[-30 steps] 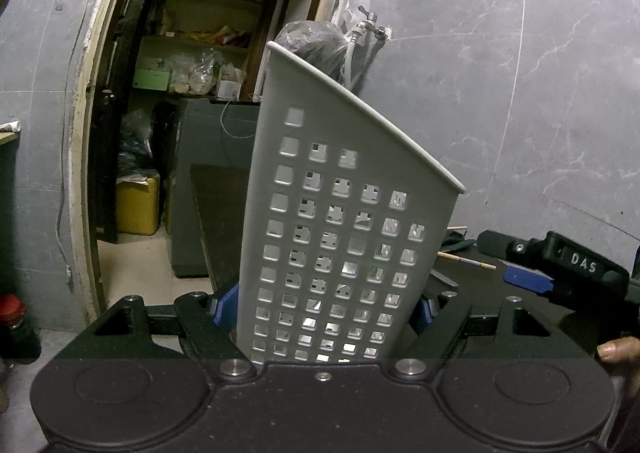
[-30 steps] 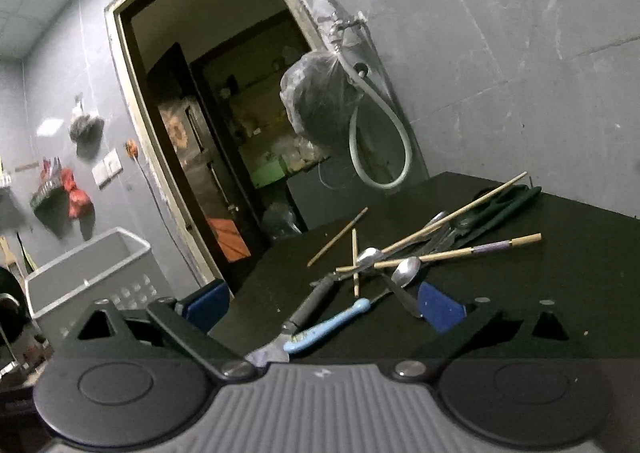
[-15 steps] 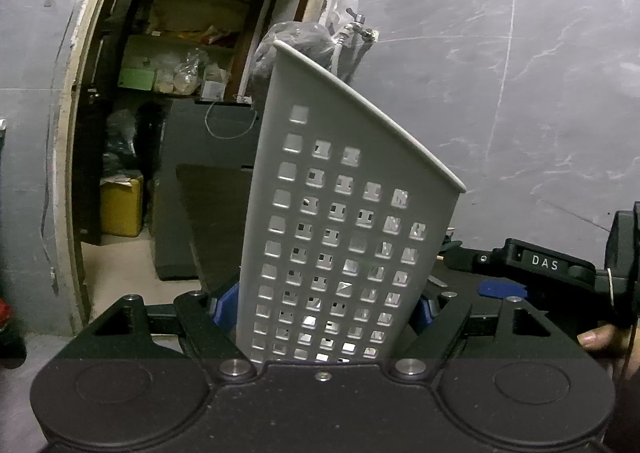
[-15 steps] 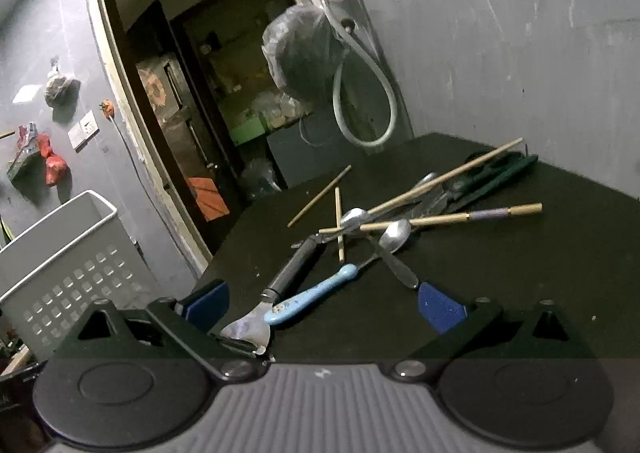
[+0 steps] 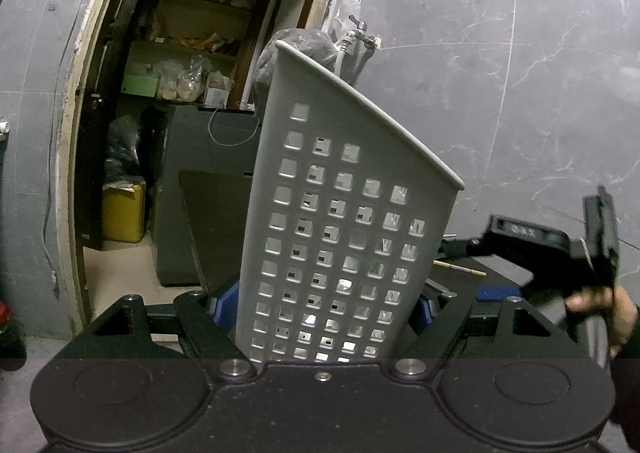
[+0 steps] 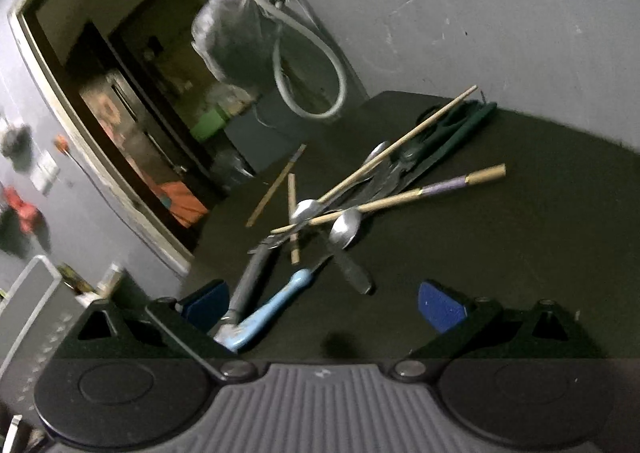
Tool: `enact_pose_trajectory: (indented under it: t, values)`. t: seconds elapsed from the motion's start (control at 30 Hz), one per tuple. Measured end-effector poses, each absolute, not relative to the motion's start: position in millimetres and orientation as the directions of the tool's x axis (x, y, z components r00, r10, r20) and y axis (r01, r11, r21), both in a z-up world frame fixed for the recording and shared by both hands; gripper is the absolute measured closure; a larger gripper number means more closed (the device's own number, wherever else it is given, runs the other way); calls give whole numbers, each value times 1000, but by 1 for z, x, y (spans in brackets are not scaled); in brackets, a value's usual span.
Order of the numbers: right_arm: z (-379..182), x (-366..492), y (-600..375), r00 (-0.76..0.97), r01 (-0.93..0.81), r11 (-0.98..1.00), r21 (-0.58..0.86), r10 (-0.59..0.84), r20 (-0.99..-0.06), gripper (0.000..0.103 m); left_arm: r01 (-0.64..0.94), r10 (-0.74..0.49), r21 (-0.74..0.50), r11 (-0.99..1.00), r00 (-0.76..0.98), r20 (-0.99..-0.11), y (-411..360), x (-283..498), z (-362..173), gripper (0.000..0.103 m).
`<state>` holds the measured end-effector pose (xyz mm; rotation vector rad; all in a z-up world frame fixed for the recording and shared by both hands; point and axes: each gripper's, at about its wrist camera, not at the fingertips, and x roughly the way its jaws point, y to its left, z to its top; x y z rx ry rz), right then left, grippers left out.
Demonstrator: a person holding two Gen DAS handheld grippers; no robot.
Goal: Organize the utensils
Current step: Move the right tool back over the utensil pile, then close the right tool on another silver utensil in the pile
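Utensils [image 6: 344,209] lie in a loose pile on the dark bench [image 6: 520,253], ahead of the right gripper [image 6: 324,303] and mostly beyond its fingertips. The right fingers [image 6: 440,305] stand wide apart with nothing clamped between them. A blue-handled utensil [image 6: 272,309] lies inside the gap, close to the left-hand finger; its long axis runs diagonally, handle end toward the camera, working end pointing away toward the pile. A dark-handled tool [image 6: 252,281] lies just beside it, roughly parallel. A spoon [image 6: 345,231] sits further ahead, between the finger lines, bowl away from the fingers. Wooden chopsticks [image 6: 400,205] cross the pile, their long axes running from centre toward upper right.

The left gripper [image 5: 324,313] has its fingers [image 5: 226,303] closed on a grey perforated basket [image 5: 344,221], whose wall fills the gap between them. The basket rises from the fingers with its rim slanting down to the right. In the left wrist view, a hand [image 5: 604,309] holds the other gripper to the right of the basket.
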<state>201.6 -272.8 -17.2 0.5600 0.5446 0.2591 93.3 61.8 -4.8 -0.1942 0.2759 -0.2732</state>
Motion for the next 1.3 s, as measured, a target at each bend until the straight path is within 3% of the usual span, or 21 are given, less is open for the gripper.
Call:
enact_pose_trajectory:
  t: [0.23,0.4,0.53,0.7,0.77,0.93,1.1,1.2,1.3]
  values:
    - [-13,261,-269,763,-130,823,553,439,-475,1,244,-297,-233,942,925,-236,60,92,-3,23]
    - [-16,289,-275,751,-117,770,627,482,-452,0,246,-301,-237,940,924,-235,62,94,-4,23]
    - [-18,306,-275,743,-134,772,621,493,-453,7,245,-300,-236,940,924,-236,62,94,-3,23]
    - [-13,317,-271,727,-182,836,518,469,-501,25,243,-298,-236,941,924,-237,61,95,-3,23]
    - [-11,316,-267,722,-201,861,466,452,-524,39,242,-297,-236,941,925,-237,61,95,-3,23]
    - [-10,308,-260,718,-235,888,395,433,-545,62,240,-296,-236,942,925,-239,61,95,-2,23]
    - [-10,309,-255,712,-266,896,356,432,-554,73,241,-296,-237,941,925,-239,61,95,-2,23]
    - [-10,308,-257,717,-273,910,313,410,-564,88,241,-297,-236,941,925,-239,61,95,-2,23]
    - [-11,306,-259,721,-280,912,299,405,-562,91,241,-297,-236,941,925,-239,61,95,-2,23]
